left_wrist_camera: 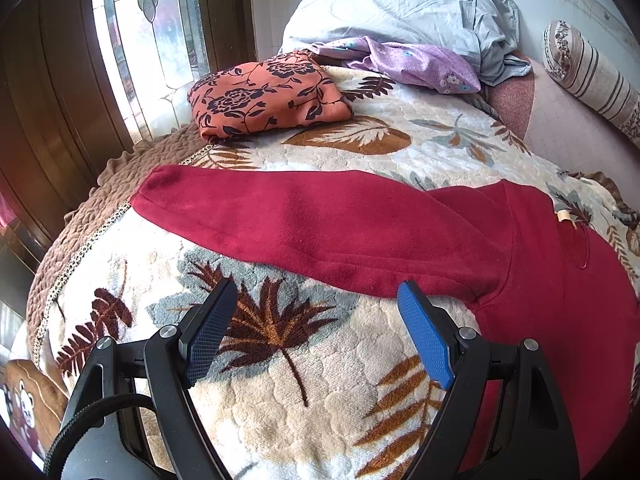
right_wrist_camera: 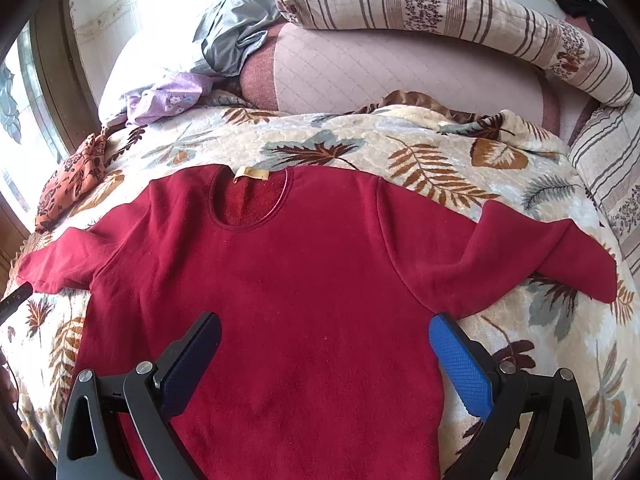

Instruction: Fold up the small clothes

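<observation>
A dark red long-sleeved sweater (right_wrist_camera: 288, 272) lies flat, face up, on a leaf-patterned blanket (right_wrist_camera: 360, 148), both sleeves spread out to the sides. Its collar with a tan label (right_wrist_camera: 251, 173) points away from me. My right gripper (right_wrist_camera: 325, 326) is open and empty, hovering over the sweater's lower body. My left gripper (left_wrist_camera: 316, 294) is open and empty, just in front of the sweater's left sleeve (left_wrist_camera: 304, 224), over bare blanket (left_wrist_camera: 280, 360). The left gripper's tip shows in the right wrist view (right_wrist_camera: 16, 298) by the sleeve cuff.
A folded orange floral cloth (left_wrist_camera: 264, 94) lies beyond the sleeve near a window (left_wrist_camera: 152, 32). A grey pillow (left_wrist_camera: 396, 4) and purple floral cloth (left_wrist_camera: 416, 64) sit at the head. A striped bolster (right_wrist_camera: 460, 12) runs along the far right. The bed's ruffled brown edge (left_wrist_camera: 80, 224) is at left.
</observation>
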Motion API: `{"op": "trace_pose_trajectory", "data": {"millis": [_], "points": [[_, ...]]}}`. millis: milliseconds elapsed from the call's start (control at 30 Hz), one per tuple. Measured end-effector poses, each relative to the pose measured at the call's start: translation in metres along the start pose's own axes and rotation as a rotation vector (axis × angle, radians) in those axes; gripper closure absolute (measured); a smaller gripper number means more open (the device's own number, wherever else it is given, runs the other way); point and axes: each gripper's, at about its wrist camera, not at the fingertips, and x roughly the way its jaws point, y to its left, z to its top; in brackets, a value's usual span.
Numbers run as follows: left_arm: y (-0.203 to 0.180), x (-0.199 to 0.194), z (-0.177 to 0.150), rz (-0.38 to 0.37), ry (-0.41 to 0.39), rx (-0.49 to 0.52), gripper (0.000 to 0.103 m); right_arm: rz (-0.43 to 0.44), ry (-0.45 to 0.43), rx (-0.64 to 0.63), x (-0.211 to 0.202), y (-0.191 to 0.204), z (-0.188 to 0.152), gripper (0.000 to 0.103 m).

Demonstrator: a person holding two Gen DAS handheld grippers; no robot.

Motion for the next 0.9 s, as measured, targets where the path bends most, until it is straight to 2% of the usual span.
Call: {"op": "trace_pose_trajectory", "data": {"millis": [167, 267, 667, 900], "points": [[-0.015, -0.007, 0.000, -0.022, -0.006, 0.040, 0.020, -0.013, 0.010, -0.004, 0.004, 0.002, -0.001, 0.000], [-0.030, -0.015, -0.001, -0.067, -0.008, 0.059, 0.020, -0.045, 0.003, -0.011, 0.003, 0.000, -0.001, 0.000], [-0.105, -0.039, -0.007, -0.211, -0.009, 0.166, 0.020, -0.075, 0.005, 0.033, -0.002, -0.011, -0.002, 0.000], [-0.123, -0.038, -0.014, -0.236, 0.008, 0.199, 0.020, -0.068, 0.011, 0.051, -0.001, -0.013, -0.005, 0.000]]}}
